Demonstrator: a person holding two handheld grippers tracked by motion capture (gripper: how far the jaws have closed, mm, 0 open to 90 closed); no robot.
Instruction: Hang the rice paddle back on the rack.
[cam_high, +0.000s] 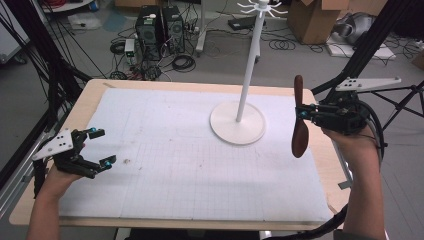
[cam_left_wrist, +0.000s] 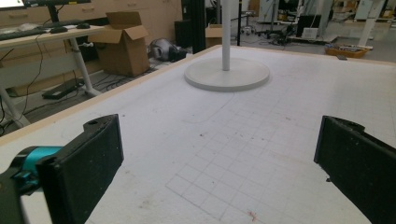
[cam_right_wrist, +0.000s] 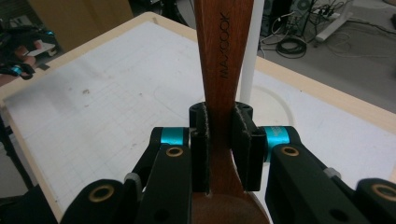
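A dark wooden spoon (cam_high: 299, 120) hangs upright above the table's right edge, bowl end down. My right gripper (cam_high: 306, 111) is shut on its handle; in the right gripper view the handle (cam_right_wrist: 225, 56), marked MAXCOOK, rises between the two pads (cam_right_wrist: 200, 140). A white stand (cam_high: 238, 129) with a round base, a tall pole and hooks at the top stands on the mat just left of the spoon. My left gripper (cam_high: 101, 146) hovers low over the mat's left side, open and holding nothing, its black pads (cam_left_wrist: 88, 163) wide apart in the left gripper view.
A white gridded mat (cam_high: 175, 160) covers most of the wooden table (cam_high: 90, 90). Computer towers (cam_high: 160, 30), cables and cardboard boxes (cam_high: 315, 17) sit on the floor beyond the far edge. Black tripod legs (cam_high: 45, 65) stand left and right of the table.
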